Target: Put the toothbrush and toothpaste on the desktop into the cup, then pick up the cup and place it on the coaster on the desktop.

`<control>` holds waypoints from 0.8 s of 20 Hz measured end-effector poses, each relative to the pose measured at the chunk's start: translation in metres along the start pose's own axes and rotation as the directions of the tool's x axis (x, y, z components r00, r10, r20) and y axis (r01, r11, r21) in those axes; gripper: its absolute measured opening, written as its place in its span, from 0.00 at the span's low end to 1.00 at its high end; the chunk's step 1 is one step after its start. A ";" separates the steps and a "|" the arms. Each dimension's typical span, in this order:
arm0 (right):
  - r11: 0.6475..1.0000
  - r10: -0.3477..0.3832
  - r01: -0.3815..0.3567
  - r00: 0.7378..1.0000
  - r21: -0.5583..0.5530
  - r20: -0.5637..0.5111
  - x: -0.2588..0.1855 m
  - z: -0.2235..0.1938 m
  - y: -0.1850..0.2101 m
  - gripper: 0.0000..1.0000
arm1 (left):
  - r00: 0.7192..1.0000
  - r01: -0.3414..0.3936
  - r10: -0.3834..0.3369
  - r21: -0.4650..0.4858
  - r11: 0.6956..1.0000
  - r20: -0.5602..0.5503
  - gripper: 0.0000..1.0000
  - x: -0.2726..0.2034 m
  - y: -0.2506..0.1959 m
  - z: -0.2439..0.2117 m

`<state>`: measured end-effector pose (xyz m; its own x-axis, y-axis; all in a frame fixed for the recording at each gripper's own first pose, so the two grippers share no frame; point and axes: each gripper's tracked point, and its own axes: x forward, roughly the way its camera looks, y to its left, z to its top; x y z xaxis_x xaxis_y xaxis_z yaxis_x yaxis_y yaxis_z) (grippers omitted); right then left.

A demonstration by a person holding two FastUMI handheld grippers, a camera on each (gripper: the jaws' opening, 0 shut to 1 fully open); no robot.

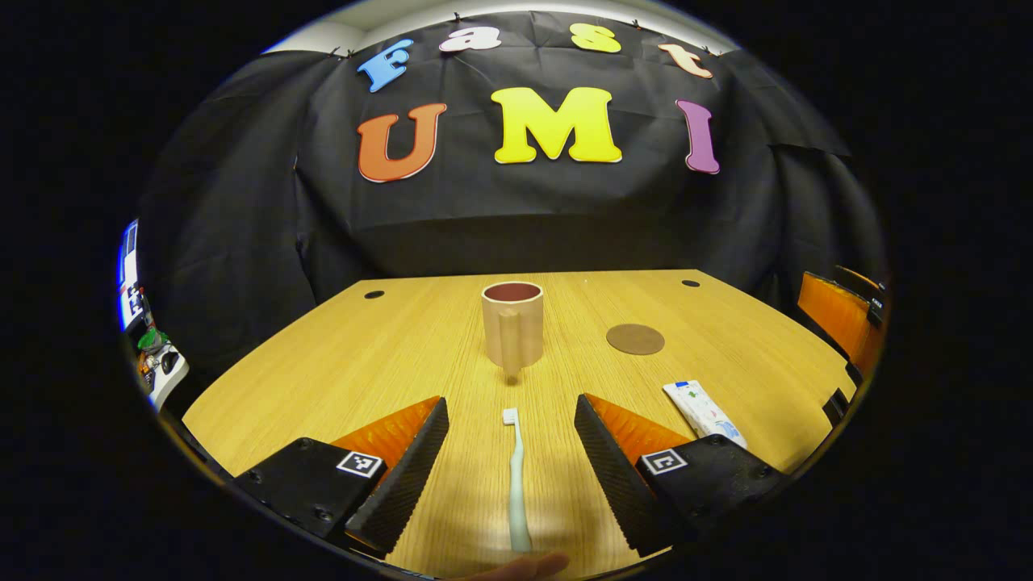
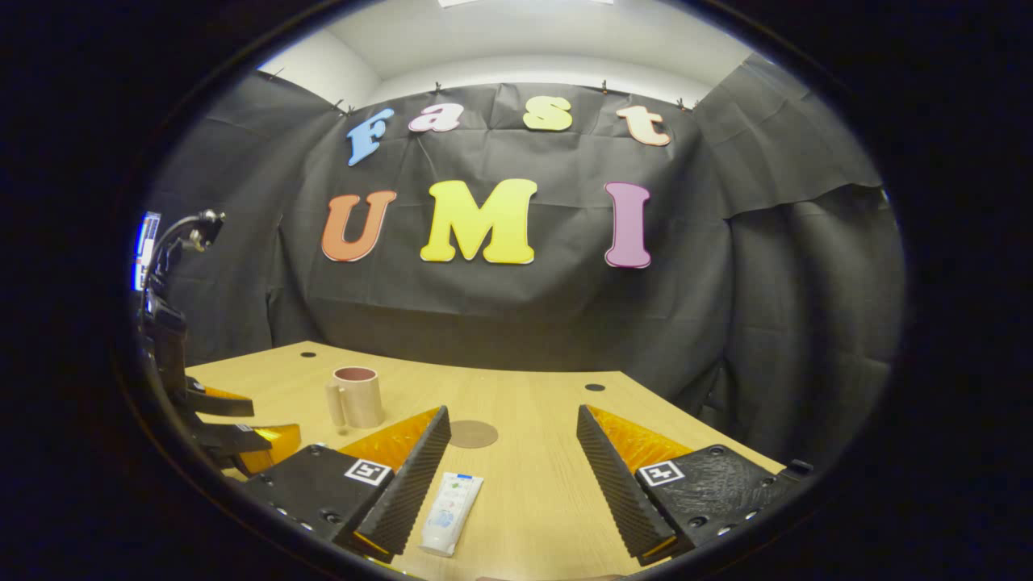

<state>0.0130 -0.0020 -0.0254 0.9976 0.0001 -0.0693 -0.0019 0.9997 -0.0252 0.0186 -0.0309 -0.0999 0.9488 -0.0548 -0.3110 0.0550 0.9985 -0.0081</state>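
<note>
Black cloth is backing a wooden desk. Nothing is done yet: the toothbrush is lying near the front edge between the wide-open left gripper, the toothpaste beside the open right gripper, with cup and coaster waiting mid-desk.

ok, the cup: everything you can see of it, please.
The cup is a beige mug, matte, ceramic by the look, with a darker reddish-brown inside. It stands upright on the wooden desk, apart from everything else. In the left gripper view its handle faces the camera, in line with the toothbrush lying short of it; the coaster lies to its right. No contents are visible. In the right gripper view the handle shows on the cup's left side.
</note>
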 end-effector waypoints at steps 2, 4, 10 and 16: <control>1.000 0.000 0.000 1.000 -0.005 -0.006 0.001 -0.002 0.001 0.95 | 0.998 0.013 -0.013 -0.009 1.000 -0.058 1.00 0.004 -0.005 -0.016; 1.000 0.000 0.000 1.000 -0.001 -0.010 0.001 -0.003 0.001 0.95 | 0.995 0.017 -0.020 -0.026 1.000 -0.099 1.00 0.007 -0.008 -0.026; 1.000 0.010 -0.010 0.999 0.000 -0.039 0.005 -0.013 0.006 0.95 | 0.977 -0.001 -0.010 -0.054 0.999 -0.213 0.80 0.010 -0.001 -0.050; 1.000 0.025 -0.026 0.998 -0.014 -0.052 0.006 -0.019 0.015 0.95 | 0.967 -0.022 0.006 -0.057 0.998 -0.255 0.55 0.017 0.000 -0.064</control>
<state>0.0176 0.0129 -0.0454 0.9922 0.0239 -0.1220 -0.0287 0.9989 -0.0377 0.0145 -0.0313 -0.1655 0.8385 -0.0443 -0.5432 0.0166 0.9983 -0.0559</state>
